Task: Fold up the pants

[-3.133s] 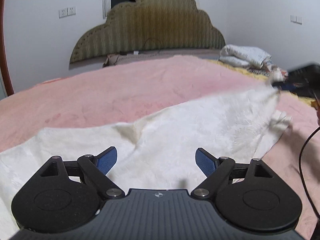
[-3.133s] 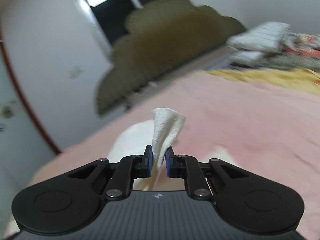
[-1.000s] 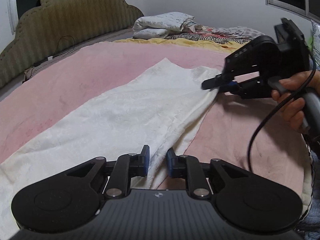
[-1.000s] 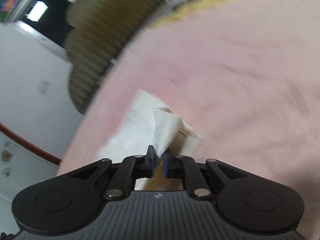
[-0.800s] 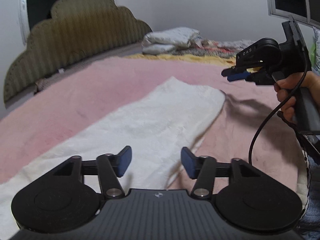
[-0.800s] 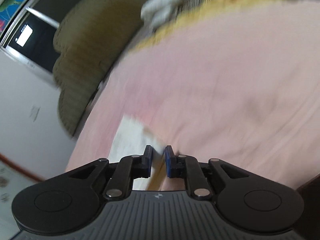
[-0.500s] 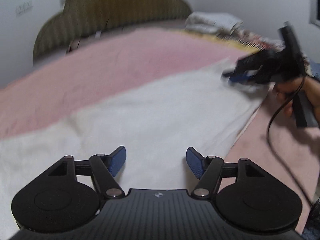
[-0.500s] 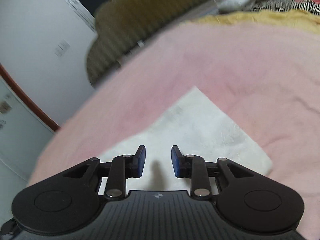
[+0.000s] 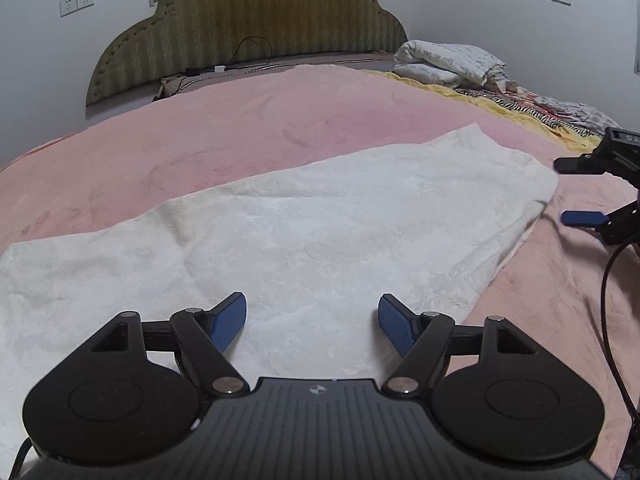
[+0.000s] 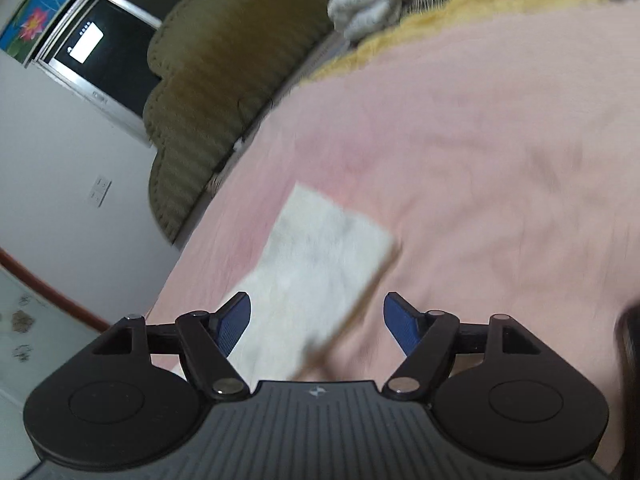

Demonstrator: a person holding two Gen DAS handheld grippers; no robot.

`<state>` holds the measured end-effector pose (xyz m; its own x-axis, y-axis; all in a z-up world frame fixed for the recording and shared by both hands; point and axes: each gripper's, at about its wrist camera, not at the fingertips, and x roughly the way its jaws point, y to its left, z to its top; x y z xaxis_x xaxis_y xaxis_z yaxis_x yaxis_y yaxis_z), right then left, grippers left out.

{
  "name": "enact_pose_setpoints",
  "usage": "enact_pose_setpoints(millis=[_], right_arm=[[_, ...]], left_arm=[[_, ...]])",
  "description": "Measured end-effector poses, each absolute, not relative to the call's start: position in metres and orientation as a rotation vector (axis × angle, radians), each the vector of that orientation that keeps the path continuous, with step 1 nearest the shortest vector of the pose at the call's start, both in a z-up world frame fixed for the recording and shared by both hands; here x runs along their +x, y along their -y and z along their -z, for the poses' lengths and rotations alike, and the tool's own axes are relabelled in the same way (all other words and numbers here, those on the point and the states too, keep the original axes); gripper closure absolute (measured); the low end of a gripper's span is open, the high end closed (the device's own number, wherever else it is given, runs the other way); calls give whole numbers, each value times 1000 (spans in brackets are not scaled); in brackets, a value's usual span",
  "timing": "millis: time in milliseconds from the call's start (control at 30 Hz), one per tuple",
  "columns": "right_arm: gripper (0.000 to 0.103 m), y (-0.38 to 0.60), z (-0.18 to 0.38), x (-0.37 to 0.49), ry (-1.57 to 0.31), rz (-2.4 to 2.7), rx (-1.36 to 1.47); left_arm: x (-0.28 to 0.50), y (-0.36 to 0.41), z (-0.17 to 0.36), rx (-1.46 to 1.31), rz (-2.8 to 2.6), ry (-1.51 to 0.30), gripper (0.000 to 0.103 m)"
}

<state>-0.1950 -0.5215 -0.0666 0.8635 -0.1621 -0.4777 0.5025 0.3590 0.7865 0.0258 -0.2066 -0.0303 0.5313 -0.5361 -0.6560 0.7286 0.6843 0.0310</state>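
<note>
White pants [image 9: 304,232] lie flat across the pink bedspread [image 9: 240,136], folded lengthwise with one leg over the other. My left gripper [image 9: 312,318] hovers over their near part, its jaws opening, with only the flat cloth below them. In the left wrist view my right gripper [image 9: 572,192] is at the far right, just beyond the pants' leg end, apart from the cloth. In the blurred right wrist view the right gripper [image 10: 316,320] is opening wide above the leg end of the pants [image 10: 320,256], gripping nothing.
An olive padded headboard [image 9: 256,20] stands at the back. Folded white bedding [image 9: 448,62] and striped and yellow blankets [image 9: 520,108] are piled at the far right. A black cable [image 9: 612,312] trails from the right gripper.
Both grippers let go of the pants and opened wide. The leg end dropped flat onto the bedspread. The right gripper drew back off the cloth; the left view swung over the pants' middle.
</note>
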Motion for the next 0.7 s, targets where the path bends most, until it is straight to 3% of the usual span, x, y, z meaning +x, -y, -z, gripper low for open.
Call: enact_pose_setpoints(millis=[500, 533, 633, 700], right_arm=[[32, 537, 78, -158, -231, 525, 1014], [36, 538, 79, -154, -228, 540, 996], [79, 546, 87, -146, -246, 555, 1024], [83, 552, 93, -149, -226, 533, 1067]], left_arm=[[23, 209, 32, 315, 774, -657, 25], [24, 209, 31, 310, 776, -659, 25], [27, 210, 29, 287, 786, -663, 25], [33, 209, 26, 239, 790, -670, 25]])
